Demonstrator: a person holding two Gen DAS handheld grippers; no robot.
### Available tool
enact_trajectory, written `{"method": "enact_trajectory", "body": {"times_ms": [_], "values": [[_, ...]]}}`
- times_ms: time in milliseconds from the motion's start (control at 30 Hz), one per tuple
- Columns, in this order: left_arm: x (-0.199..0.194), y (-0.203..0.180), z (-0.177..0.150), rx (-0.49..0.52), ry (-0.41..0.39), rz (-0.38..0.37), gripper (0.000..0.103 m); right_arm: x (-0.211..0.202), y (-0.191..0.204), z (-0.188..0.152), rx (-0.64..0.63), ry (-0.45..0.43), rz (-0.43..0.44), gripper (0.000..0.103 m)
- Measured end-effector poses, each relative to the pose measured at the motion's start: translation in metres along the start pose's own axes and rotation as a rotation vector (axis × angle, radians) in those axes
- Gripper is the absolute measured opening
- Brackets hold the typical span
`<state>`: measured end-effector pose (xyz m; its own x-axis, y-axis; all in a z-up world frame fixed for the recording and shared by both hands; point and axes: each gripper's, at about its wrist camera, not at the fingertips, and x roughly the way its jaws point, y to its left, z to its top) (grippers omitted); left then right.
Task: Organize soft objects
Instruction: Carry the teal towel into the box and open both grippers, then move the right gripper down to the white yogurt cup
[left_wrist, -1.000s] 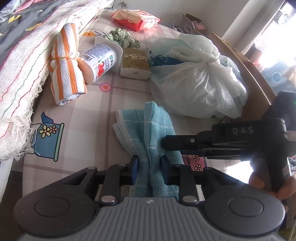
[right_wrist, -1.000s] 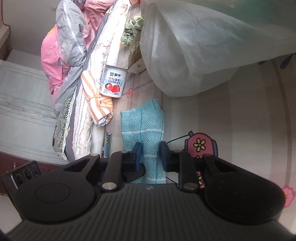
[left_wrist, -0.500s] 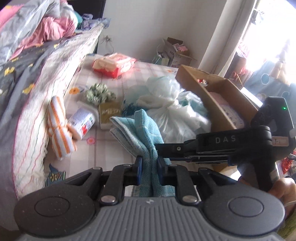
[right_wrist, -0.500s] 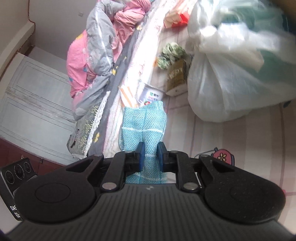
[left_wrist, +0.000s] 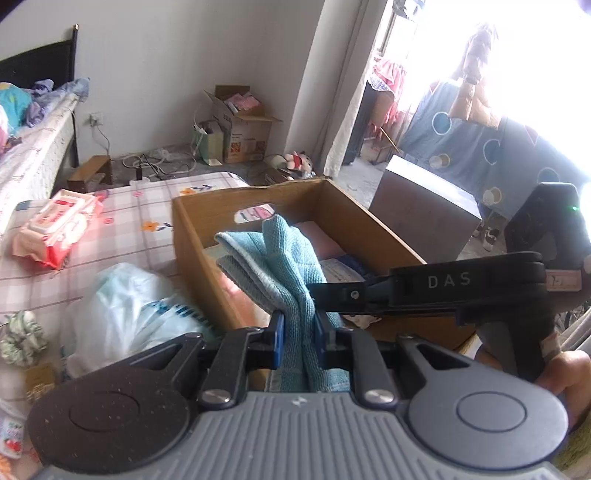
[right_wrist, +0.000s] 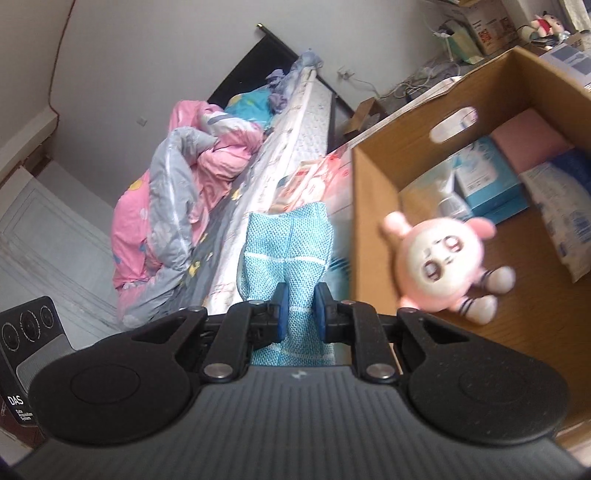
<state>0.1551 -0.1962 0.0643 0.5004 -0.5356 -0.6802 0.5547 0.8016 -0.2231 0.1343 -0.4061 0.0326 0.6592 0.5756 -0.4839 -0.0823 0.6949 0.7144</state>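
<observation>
- Now pinched by both: left gripper (left_wrist: 298, 339) and right gripper (right_wrist: 300, 312) clamped on the blue towel (left_wrist: 280, 266), held aloft beside the cardboard box (left_wrist: 192, 236).
- Soft, light, floppy; best gripped at bunched folds.
- Already boxed: pink plush toy (right_wrist: 443, 266), tissue packs (right_wrist: 487, 181).

Checked cloth surface (left_wrist: 122, 221) with wipes pack (left_wrist: 55, 229), plastic bag (left_wrist: 125, 310), cardboard box (left_wrist: 192, 236).
</observation>
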Motion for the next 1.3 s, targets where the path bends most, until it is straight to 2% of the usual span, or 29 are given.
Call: {"method": "enact_trajectory", "body": {"times_ms": [167, 300, 433, 567, 600, 667, 700, 733, 767, 867, 933, 1033, 1167, 1300], "values": [[0.087, -0.012, 0.025, -0.019, 0.123, -0.033, 0.017, 0.006, -0.069, 0.052, 0.02, 0.071, -0.136, 0.014], [0.145, -0.019, 0.029, -0.035, 0.212, -0.045, 0.017, 0.023, -0.1, 0.077, -0.027, 0.15, -0.259, 0.014], [0.19, -0.015, 0.024, -0.036, 0.303, -0.017, 0.018, 0.048, -0.123, 0.087, -0.103, 0.21, -0.354, 0.014], [0.213, -0.008, 0.015, -0.041, 0.381, -0.01, 0.02, 0.083, -0.137, 0.083, -0.197, 0.266, -0.455, 0.014], [0.214, -0.006, 0.016, -0.054, 0.384, -0.023, 0.023, 0.089, -0.138, 0.083, -0.214, 0.274, -0.467, 0.014], [0.209, -0.006, 0.02, -0.054, 0.348, -0.016, 0.034, 0.095, -0.143, 0.084, -0.219, 0.278, -0.468, 0.015], [0.207, -0.006, 0.02, -0.048, 0.339, -0.008, 0.044, 0.096, -0.143, 0.084, -0.216, 0.278, -0.468, 0.016], [0.205, -0.006, 0.021, -0.044, 0.332, -0.003, 0.047, 0.096, -0.142, 0.085, -0.216, 0.276, -0.469, 0.016], [0.202, -0.006, 0.023, -0.043, 0.327, -0.004, 0.047, 0.094, -0.137, 0.084, -0.218, 0.274, -0.473, 0.016], [0.192, -0.004, 0.026, -0.062, 0.319, -0.016, 0.048, 0.084, -0.13, 0.086, -0.206, 0.247, -0.476, 0.027], [0.184, -0.004, 0.024, -0.063, 0.307, -0.027, 0.058, 0.074, -0.128, 0.089, -0.184, 0.213, -0.465, 0.03], [0.164, -0.005, 0.021, -0.049, 0.277, -0.028, 0.066, 0.053, -0.125, 0.091, -0.123, 0.156, -0.445, 0.032], [0.126, -0.01, 0.017, -0.016, 0.204, -0.011, 0.07, 0.017, -0.118, 0.09, -0.033, 0.072, -0.387, 0.034], [0.08, -0.011, 0.011, 0.0, 0.112, -0.006, 0.081, -0.021, -0.095, 0.078, -0.006, -0.007, -0.313, 0.048]]}}
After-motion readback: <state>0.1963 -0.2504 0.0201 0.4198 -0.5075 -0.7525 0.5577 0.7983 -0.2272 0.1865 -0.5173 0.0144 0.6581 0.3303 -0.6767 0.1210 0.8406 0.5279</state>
